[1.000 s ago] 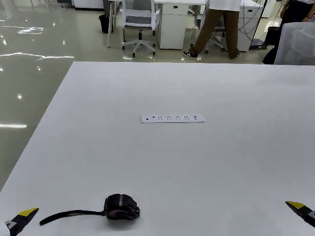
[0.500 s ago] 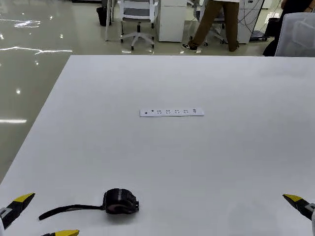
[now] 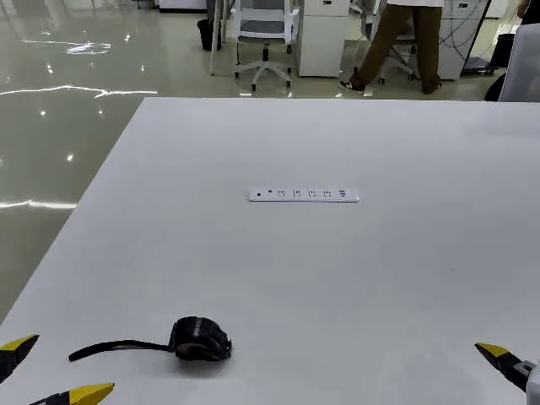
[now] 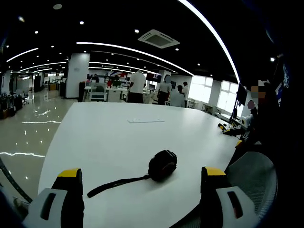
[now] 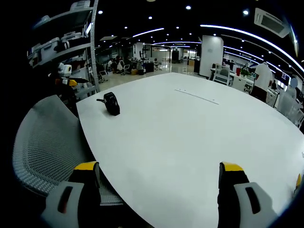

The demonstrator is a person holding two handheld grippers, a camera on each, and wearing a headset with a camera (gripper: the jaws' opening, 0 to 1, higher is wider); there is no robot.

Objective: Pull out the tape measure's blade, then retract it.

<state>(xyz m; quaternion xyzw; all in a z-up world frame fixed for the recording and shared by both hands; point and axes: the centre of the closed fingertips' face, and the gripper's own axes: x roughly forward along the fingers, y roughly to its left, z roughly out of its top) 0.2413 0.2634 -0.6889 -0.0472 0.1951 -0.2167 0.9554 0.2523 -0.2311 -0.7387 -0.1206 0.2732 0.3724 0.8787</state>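
A black tape measure (image 3: pixel 200 338) lies near the front left of the white table (image 3: pixel 337 270), with its black strap (image 3: pixel 110 347) trailing to the left and no blade showing. My left gripper (image 3: pixel 51 371) is open at the bottom left, short of the strap and touching nothing. In the left gripper view the tape measure (image 4: pixel 162 165) lies ahead of the open left gripper (image 4: pixel 142 171), a little right of centre. My right gripper (image 3: pixel 506 367) is at the bottom right, far from the tape measure (image 5: pixel 111 102). The right gripper (image 5: pixel 159 166) stands open over bare table.
A white power strip (image 3: pixel 303 195) lies flat in the middle of the table. A grey mesh chair (image 5: pixel 42 137) stands at the table's near edge. Beyond the far edge are an office chair (image 3: pixel 263 34), a cabinet and a walking person (image 3: pixel 405 34).
The head view has shifted a little. A second yellow tip of the left gripper has come into the bottom left corner. The tape measure lies where it was.
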